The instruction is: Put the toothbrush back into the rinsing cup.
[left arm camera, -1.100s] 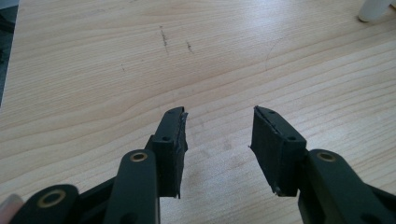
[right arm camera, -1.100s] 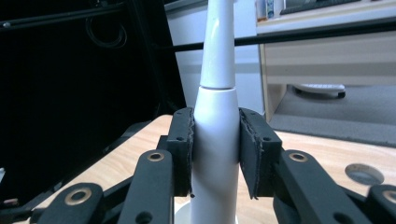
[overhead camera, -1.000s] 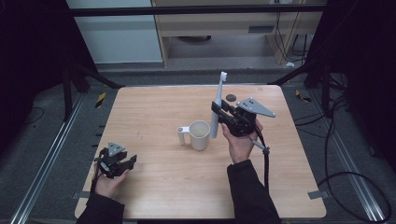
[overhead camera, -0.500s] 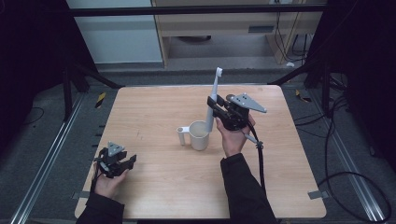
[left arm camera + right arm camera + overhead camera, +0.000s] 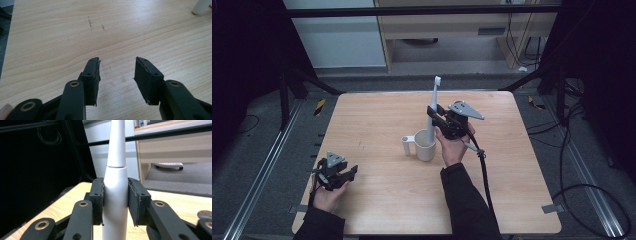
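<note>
The right claw [image 5: 435,116] is clamped on a white electric toothbrush with a thick plastic handle and a slim neck [image 5: 432,116]. In the right gripper view both black ribbed pads [image 5: 98,200] press flat against the sides of the toothbrush [image 5: 114,195] handle, just below the seam where the narrower neck begins, so the jaws stand partly closed around that width. The toothbrush is upright, tilted slightly, with its small brush head at the top and its lower end reaching down into the mouth of a white ceramic mug with a side handle [image 5: 424,146]; whether the end touches the mug's inside cannot be told. The mug stands near the middle of the light wooden bench [image 5: 377,115], its handle turned toward the left edge of the high view. The right hand [image 5: 453,145] grips the claw's body from the near side, and a dark cable [image 5: 484,175] trails from it back along the sleeve.

The left claw [image 5: 352,171] rests low at the near left corner of the bench, well apart from the mug, held by the left hand [image 5: 326,196]. In the left gripper view its two jaws stand wide apart with only bare wood grain between the pads [image 5: 147,80], gripping nothing. A corner of the mug [image 5: 202,7] peeps in at the top right edge of that view.
</note>
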